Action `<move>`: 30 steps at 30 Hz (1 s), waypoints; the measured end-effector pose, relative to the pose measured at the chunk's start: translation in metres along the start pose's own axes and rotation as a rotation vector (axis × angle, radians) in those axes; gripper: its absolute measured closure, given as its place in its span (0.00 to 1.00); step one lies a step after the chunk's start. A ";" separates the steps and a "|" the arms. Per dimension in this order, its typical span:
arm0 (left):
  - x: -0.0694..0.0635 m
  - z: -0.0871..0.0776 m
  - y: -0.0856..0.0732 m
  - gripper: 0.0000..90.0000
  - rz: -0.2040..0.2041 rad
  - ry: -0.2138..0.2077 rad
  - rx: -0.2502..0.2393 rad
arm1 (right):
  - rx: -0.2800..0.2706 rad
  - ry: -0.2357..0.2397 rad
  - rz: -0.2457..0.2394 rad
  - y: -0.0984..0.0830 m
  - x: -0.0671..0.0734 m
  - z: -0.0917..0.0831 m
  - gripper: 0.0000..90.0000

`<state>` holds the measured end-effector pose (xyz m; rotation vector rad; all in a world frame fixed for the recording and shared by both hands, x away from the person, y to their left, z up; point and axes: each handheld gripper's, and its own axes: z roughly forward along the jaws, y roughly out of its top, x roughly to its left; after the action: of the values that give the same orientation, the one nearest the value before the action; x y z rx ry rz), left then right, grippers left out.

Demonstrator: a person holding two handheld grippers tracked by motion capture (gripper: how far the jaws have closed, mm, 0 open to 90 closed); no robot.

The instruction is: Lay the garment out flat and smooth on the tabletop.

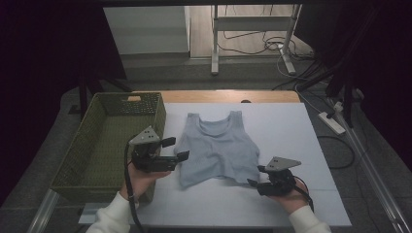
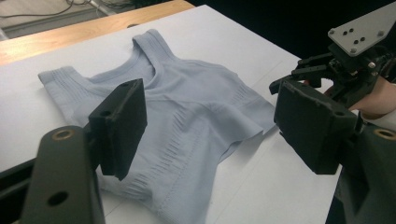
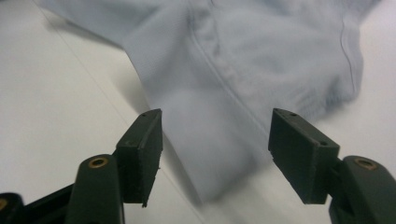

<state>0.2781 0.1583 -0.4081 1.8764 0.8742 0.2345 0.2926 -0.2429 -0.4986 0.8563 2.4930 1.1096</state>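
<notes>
A light blue tank top lies flat on the white table cover, straps toward the far side. My left gripper hovers open at the top's left edge, near the lower left side; in the left gripper view its jaws stand wide apart above the tank top, nothing between the pads. My right gripper sits low at the hem's right corner. In the right gripper view its jaws are open, and a corner of the tank top reaches in between them without touching the pads. The right gripper also shows in the left gripper view.
A green woven basket stands at the table's left, right beside my left hand. A wooden table edge runs along the far side. Cables and a power strip lie on the floor to the right.
</notes>
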 end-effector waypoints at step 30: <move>-0.002 0.002 0.000 0.29 0.013 0.000 0.008 | 0.139 -0.022 -0.009 -0.011 -0.006 0.020 0.41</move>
<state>0.2774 0.1556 -0.4087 1.8900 0.8642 0.2389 0.3018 -0.2409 -0.5197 0.8887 2.5777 0.9277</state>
